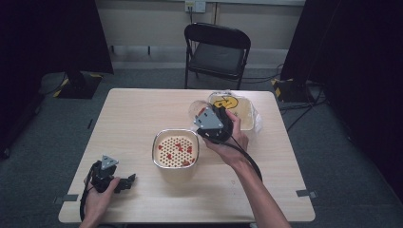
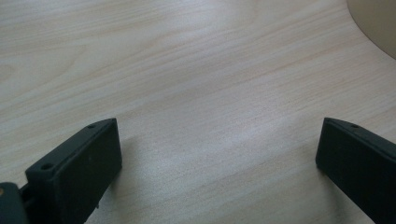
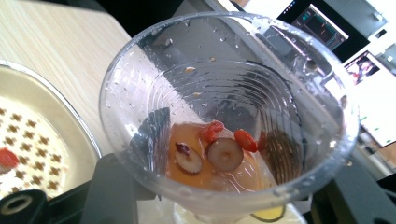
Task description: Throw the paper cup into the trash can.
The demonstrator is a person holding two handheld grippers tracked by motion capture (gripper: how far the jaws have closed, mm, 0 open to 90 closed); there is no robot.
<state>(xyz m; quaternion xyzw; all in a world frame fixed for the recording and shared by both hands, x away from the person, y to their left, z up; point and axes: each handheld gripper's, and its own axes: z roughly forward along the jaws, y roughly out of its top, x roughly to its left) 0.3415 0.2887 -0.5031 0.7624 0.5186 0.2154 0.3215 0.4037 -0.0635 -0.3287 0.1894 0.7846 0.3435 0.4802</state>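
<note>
With the right gripper clamped on the clear cup beside the strainer bowl, tip slowly so liquid and fruit land on the perforated insert, while the left gripper rests open on the table

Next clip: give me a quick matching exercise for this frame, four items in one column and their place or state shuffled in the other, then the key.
Items:
1. clear plastic cup
2. strainer container
3. left tool
4. folding chair

Places or states:
A. open, low over bare table near the front left corner
B. beyond the table's far edge, on the floor
C. held tilted in the right tool, a little amber liquid and red bits inside
D. mid-table, red bits on its perforated insert

Pairs: 1-C, 2-D, 3-A, 4-B
</note>
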